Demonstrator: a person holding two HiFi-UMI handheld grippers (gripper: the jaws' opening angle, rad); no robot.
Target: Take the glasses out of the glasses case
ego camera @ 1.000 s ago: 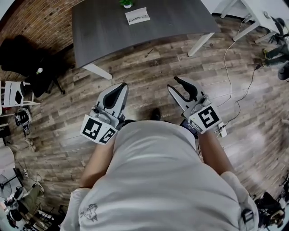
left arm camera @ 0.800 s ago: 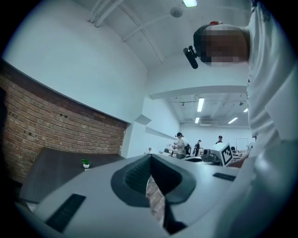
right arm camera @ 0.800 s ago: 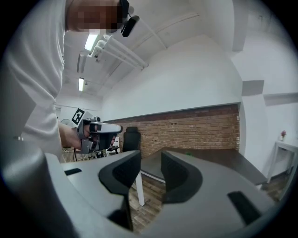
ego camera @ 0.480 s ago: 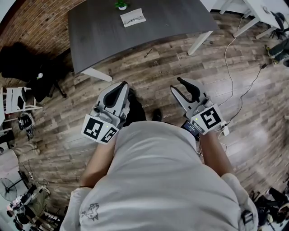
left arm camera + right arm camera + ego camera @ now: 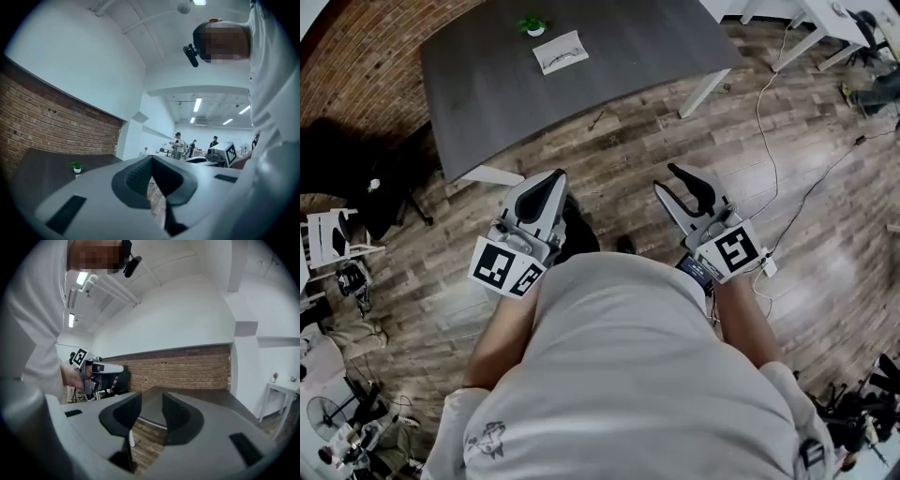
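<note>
The glasses case (image 5: pixel 560 52) is a small white rectangle with a dark outline of glasses on it. It lies near the far edge of the grey table (image 5: pixel 609 56) in the head view, well away from both grippers. My left gripper (image 5: pixel 547 181) is held over the wooden floor in front of my body, jaws together and empty. My right gripper (image 5: pixel 677 180) is at the same height to the right, its jaws apart with nothing between them. In the left gripper view my left gripper (image 5: pixel 151 161) shows its pads meeting. In the right gripper view my right gripper (image 5: pixel 151 408) shows a clear gap.
A small potted plant (image 5: pixel 533 25) stands beside the case and also shows as the plant (image 5: pixel 76 167). A brick wall (image 5: pixel 366 56) and dark chairs (image 5: pixel 347 159) are to the left. Cables (image 5: pixel 787 141) trail over the floor at right. People stand at desks (image 5: pixel 187 143) far off.
In the head view the table and case have slid up and to the left, and the floor has shifted with them. Both grippers keep their places in front of me and their jaw states.
</note>
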